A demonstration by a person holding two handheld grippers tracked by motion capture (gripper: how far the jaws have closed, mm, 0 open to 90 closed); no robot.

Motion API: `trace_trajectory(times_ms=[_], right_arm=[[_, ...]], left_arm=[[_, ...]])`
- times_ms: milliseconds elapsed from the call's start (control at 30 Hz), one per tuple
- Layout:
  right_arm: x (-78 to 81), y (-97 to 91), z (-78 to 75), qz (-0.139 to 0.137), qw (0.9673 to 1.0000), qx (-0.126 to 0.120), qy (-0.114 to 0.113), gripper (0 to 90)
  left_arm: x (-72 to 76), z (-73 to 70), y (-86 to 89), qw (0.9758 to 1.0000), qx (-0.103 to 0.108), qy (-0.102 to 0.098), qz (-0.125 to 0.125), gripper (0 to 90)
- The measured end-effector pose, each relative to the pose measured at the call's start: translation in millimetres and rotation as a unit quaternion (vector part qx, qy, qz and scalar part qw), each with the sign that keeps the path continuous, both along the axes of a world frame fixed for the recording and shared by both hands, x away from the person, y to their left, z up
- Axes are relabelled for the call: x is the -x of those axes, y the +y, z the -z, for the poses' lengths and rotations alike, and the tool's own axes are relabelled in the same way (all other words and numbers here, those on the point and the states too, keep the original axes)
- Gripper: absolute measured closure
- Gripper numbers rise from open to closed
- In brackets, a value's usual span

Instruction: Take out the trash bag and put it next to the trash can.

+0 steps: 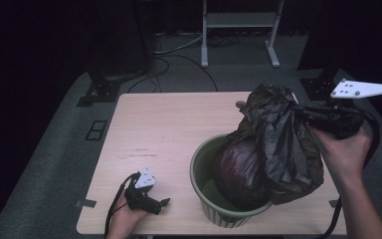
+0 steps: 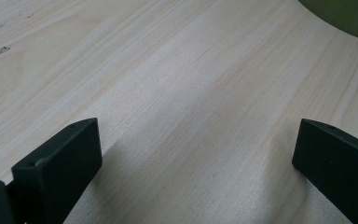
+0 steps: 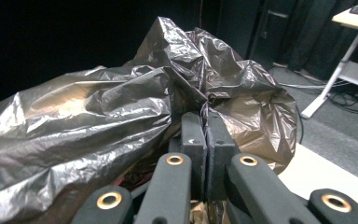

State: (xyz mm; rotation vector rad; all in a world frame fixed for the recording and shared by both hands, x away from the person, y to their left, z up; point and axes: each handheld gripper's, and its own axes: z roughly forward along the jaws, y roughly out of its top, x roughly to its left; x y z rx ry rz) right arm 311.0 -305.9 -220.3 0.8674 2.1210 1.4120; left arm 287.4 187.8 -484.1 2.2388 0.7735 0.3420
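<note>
The right gripper [image 3: 205,122] is seen with its jaws pressed together on a fold of a black plastic bin bag [image 1: 278,134], pinched near the bag's bunched top. The bag's lower part is sunk into a green bin [image 1: 204,191] standing on the right half of a pale wooden table [image 1: 164,129]; something reddish seems to show through the plastic. The left gripper [image 1: 161,204] is rested on the table near its front edge, left of the bin, jaws spread apart over bare wood [image 2: 177,102].
</note>
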Motion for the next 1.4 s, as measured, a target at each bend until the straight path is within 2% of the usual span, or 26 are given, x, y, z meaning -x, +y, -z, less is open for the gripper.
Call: trace_trajectory(times_ms=[200, 700, 967, 1000, 1067, 1100, 1333, 1400], right_arm=[[-12.0, -7.6, -20.0, 0.013, 0.9998, -0.001, -0.013, 88.9], [-33.6, -15.1, -47.2, 0.034, 0.9988, 0.004, -0.034, 89.0], [-43.5, -19.1, -66.8, 0.046, 0.9976, 0.006, -0.051, 89.1], [-46.2, -19.8, -73.0, 0.050, 0.9973, 0.010, -0.053, 89.1], [-46.9, -19.9, -75.6, 0.052, 0.9971, 0.010, -0.054, 89.1], [-48.8, -20.2, -84.0, 0.055, 0.9966, 0.012, -0.059, 89.1], [-49.2, -20.5, -103.9, 0.058, 0.9954, 0.009, -0.076, 89.2], [-49.6, -20.3, -103.9, 0.057, 0.9953, 0.010, -0.077, 89.2]], left_arm=[[-0.1, 0.0, 0.0, 1.0000, 0.000, 0.000, 0.000, 0.0], [-0.4, 0.0, 0.0, 1.0000, 0.000, 0.000, 0.001, 0.0], [-0.5, 0.0, 0.0, 1.0000, 0.000, 0.000, 0.001, 0.0], [-0.7, -0.2, 0.1, 1.0000, -0.001, 0.001, 0.001, 0.0], [-0.7, -0.2, 0.1, 1.0000, -0.001, 0.001, 0.001, 0.0], [-0.8, -0.2, 0.0, 1.0000, -0.001, 0.001, 0.001, 0.0], [-1.0, -0.2, 0.0, 1.0000, -0.001, 0.001, 0.001, 0.0], [-1.0, -0.2, 0.0, 1.0000, -0.001, 0.001, 0.001, 0.0]])
